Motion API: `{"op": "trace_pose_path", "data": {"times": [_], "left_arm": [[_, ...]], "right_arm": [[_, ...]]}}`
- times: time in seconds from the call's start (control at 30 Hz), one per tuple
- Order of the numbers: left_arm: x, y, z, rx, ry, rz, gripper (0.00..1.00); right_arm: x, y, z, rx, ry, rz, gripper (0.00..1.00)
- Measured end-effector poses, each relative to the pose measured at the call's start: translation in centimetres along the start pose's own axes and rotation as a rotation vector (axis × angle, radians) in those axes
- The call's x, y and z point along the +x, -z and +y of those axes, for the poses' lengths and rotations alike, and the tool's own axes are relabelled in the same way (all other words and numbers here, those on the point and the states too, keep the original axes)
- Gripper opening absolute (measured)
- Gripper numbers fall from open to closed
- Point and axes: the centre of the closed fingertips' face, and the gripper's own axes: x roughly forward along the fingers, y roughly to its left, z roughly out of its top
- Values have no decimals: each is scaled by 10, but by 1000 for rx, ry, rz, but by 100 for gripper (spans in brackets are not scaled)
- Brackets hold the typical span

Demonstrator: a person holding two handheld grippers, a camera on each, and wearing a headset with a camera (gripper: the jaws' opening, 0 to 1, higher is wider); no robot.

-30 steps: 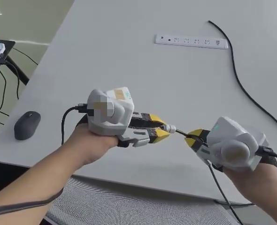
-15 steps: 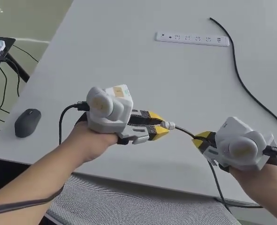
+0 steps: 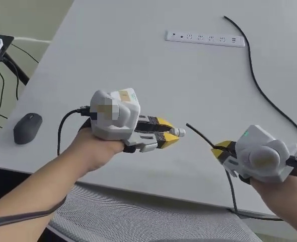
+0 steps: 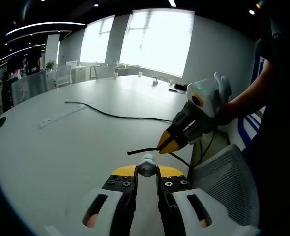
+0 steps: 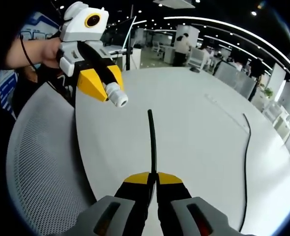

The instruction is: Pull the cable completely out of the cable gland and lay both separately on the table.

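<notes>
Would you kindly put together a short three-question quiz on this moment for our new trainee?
1. True or false: the end of the cable sits inside the cable gland.
2. What does the left gripper hold? A) the cable B) the cable gland C) nothing
3. Fill in: the right gripper is shut on the ____.

Key: 1 false, the cable's free end is in the air, apart from the gland. 2 B. 3 cable.
</notes>
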Motion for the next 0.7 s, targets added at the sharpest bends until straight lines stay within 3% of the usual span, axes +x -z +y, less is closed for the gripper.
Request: {"op": "trace_pose_path", "data": {"times": [0.27, 0.7], "left_arm": [[-4, 6, -1, -5, 17, -3, 15], [-15, 22, 4, -17, 35, -6, 15]], "right_arm": [[0, -4, -1, 4, 19, 8, 0], [9, -34, -5, -27, 45, 2, 0]]}}
